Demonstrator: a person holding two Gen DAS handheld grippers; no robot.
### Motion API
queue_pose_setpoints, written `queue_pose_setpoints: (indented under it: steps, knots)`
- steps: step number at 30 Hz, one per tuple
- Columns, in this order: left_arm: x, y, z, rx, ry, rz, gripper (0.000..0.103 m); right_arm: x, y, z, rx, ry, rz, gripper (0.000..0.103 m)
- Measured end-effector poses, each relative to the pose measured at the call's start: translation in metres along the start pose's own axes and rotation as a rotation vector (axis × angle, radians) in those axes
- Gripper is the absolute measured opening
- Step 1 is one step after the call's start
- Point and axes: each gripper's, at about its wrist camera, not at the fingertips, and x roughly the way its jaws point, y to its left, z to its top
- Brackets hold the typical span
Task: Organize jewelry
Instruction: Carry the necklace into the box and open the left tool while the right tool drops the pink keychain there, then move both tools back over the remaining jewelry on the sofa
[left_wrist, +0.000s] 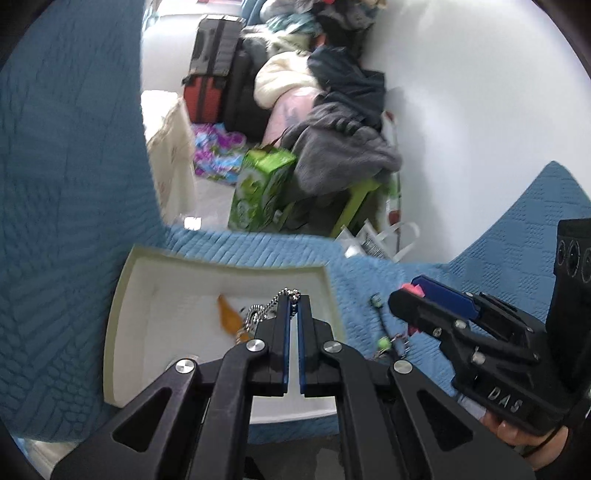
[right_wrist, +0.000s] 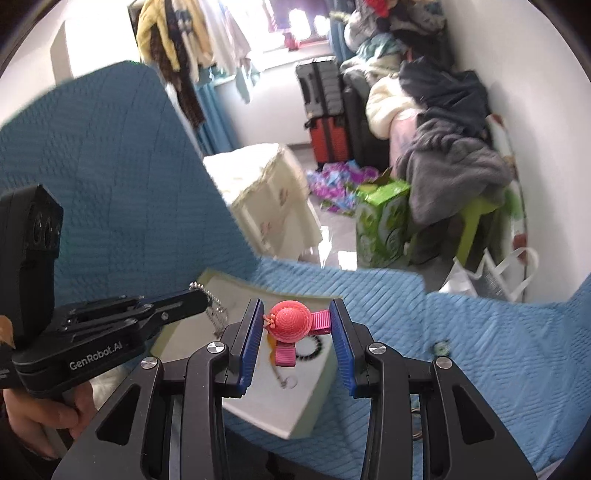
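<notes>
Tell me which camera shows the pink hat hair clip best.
The right wrist view: the pink hat hair clip sits centred between the right gripper pads, ribbon visible. The left wrist view shows only a pink sliver at that gripper's tip.

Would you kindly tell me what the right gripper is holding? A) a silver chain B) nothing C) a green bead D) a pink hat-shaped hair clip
D: in the right wrist view the right gripper has its blue pads closed on the ends of the pink hair clip, above the white tray.
</notes>
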Motion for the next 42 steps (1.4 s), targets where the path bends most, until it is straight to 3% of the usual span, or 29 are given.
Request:
queue_pose_setpoints:
  steps: [8, 16, 21, 25, 34, 42]
  knots:
    - [0.035, 0.027, -0.029, -0.049, 0.084, 0.016, 0.003, 0.055, 0.013, -0.034, -0.029, 0.136, -0.017, 0.034]
    - [0.042, 0.04, -0.041, -0.118, 0.111, 0.009, 0.003, 0.069, 0.013, -0.047, -0.035, 0.195, -0.011, 0.035]
    - [0.021, 0.037, -0.036, -0.125, 0.061, 0.012, 0.006, 0.051, 0.012, -0.039, -0.02, 0.156, 0.025, 0.043]
    - [-0.003, 0.028, -0.034, -0.14, 0.0, 0.028, 0.039, 0.028, 0.011, -0.032, -0.035, 0.13, 0.037, 0.046]
    - [-0.043, -0.016, -0.019, -0.101, -0.105, 0.006, 0.039, -0.038, -0.002, -0.008, -0.082, 0.035, 0.03, 0.046]
    - [-0.047, -0.057, -0.013, -0.074, -0.142, -0.025, 0.039, -0.073, -0.039, 0.0, -0.099, -0.018, -0.023, 0.046]
